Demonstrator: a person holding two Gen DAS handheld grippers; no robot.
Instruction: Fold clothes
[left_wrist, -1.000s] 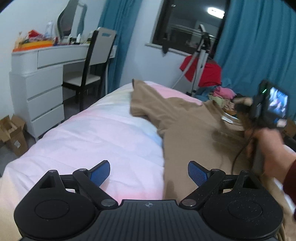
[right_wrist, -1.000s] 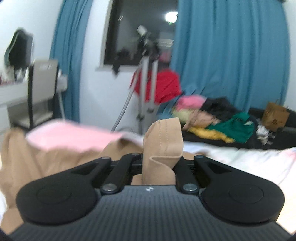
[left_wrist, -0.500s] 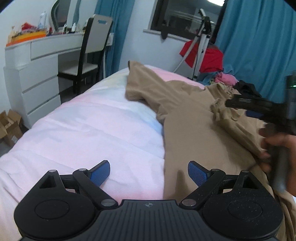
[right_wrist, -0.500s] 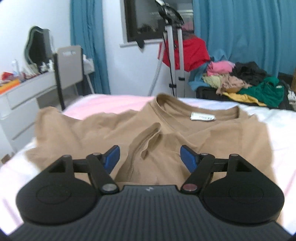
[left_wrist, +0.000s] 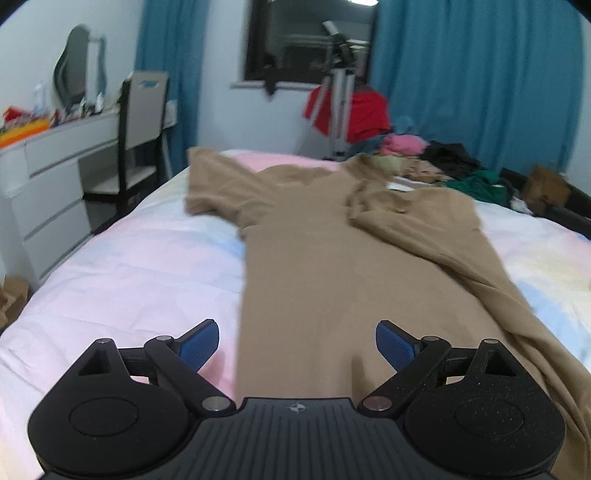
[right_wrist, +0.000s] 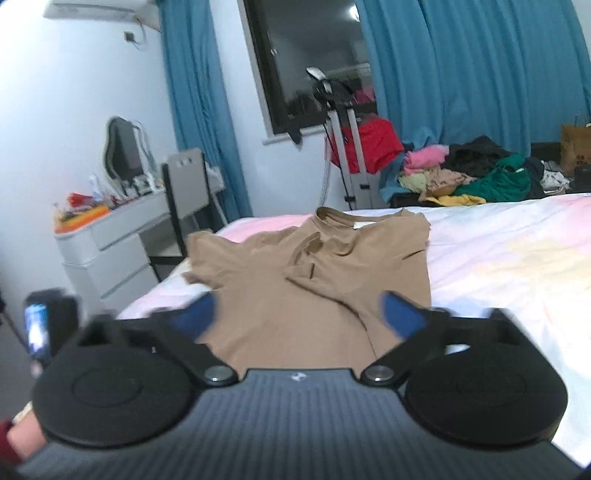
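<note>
So the tan t-shirt (left_wrist: 332, 266) was lying spread on the bed (left_wrist: 129, 273), collar end away from the cameras, with its right side folded in over the body and one sleeve still sticking out to the left. The left gripper (left_wrist: 297, 347) hung over the near hem with its blue pads (left_wrist: 199, 345) spread wide and nothing between them. From the right wrist view the right gripper (right_wrist: 297, 317) was opening up, and its fingertips (right_wrist: 400, 314) were smeared by motion blur, so their edges were hard to make out; no cloth was in them, the shirt just sat on the bed behind.

The bottom hem was cut off behind both gripper bodies, so no idea how it lay. A small white label (right_wrist: 364, 226) showed inside the collar, but I couldn't read it. At the lower left of the right view there was a blurry bit of a hand (right_wrist: 22, 435) and a small lit screen (right_wrist: 36, 326), mostly hidden. The clothes pile (right_wrist: 472, 173) by the curtains was a jumble.
</note>
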